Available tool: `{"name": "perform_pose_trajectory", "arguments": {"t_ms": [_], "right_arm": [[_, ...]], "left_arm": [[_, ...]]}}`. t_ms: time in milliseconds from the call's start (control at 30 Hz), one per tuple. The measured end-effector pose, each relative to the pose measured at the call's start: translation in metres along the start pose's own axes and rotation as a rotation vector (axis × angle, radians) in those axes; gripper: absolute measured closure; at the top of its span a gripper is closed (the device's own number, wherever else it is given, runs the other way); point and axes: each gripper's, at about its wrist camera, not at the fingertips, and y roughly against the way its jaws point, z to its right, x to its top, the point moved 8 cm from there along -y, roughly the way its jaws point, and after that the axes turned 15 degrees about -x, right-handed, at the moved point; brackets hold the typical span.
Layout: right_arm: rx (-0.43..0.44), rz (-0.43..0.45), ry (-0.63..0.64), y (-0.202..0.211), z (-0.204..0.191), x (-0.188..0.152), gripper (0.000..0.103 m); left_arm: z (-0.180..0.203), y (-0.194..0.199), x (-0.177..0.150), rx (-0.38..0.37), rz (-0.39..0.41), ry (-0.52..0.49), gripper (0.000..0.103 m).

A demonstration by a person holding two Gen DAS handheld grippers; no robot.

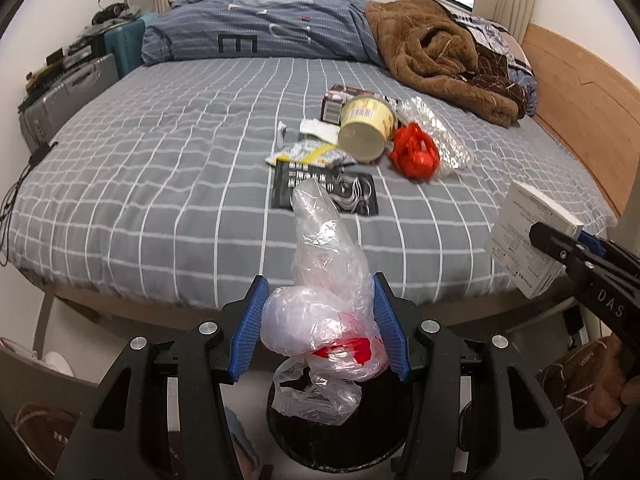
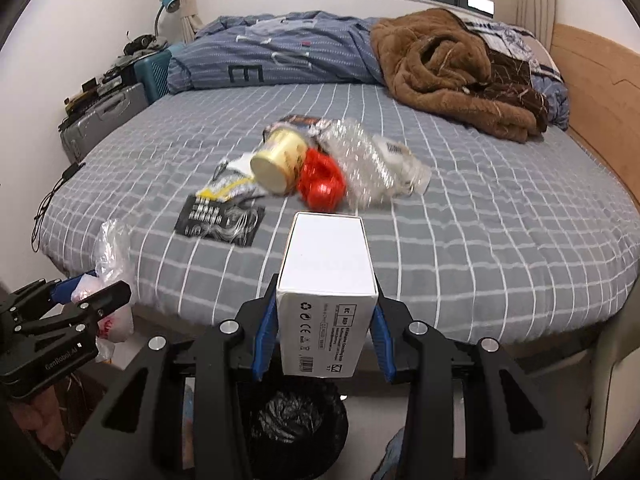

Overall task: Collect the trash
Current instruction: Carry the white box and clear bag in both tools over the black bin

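My left gripper [image 1: 320, 326] is shut on a crumpled clear plastic bag [image 1: 326, 280] with something red inside; it hangs above a black-lined trash bin [image 1: 340, 436] on the floor at the foot of the bed. My right gripper [image 2: 325, 330] is shut on a white cardboard box [image 2: 328, 280], also over the bin [image 2: 296, 420]. More trash lies on the bed: a yellow paper cup [image 1: 366, 128], a red plastic bag [image 1: 414, 152], a clear crushed bottle [image 2: 372, 164], a black packet [image 1: 324, 194] and a yellow-white wrapper [image 1: 308, 154]. The right gripper with its box [image 1: 528, 236] shows at the left wrist view's right edge.
The bed has a grey checked sheet [image 1: 160, 168], a blue duvet [image 1: 260, 36] and a brown blanket [image 1: 436, 56] at the far end. Suitcases [image 1: 68, 96] stand along the left side. A wooden bed frame [image 1: 576, 100] runs on the right. A hand [image 1: 612, 384] holds the right gripper.
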Motion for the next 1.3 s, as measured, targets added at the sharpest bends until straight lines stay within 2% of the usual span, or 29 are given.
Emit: {"name": "perform_pose_trajectory", "arguments": {"t_ms": [333, 600, 933, 1300], "right_arm": [[0.027, -0.07, 0.015, 0.0, -0.02, -0.043, 0.064], [0.049, -0.114, 0.048, -0.002, -0.036, -0.071, 0.064], [0.059, -0.176, 0.086, -0.011, -0.05, -0.101, 0.064], [0.06, -0.254, 0.136, -0.038, -0.063, -0.128, 0.064]], "left_arm": [[0.001, -0.008, -0.039, -0.027, -0.067, 0.015, 0.051], [-0.006, -0.015, -0.068, -0.007, -0.114, 0.031, 0.051], [-0.016, -0.02, -0.089, -0.004, -0.155, 0.051, 0.051], [-0.031, -0.045, -0.11, -0.001, -0.211, 0.088, 0.051]]}}
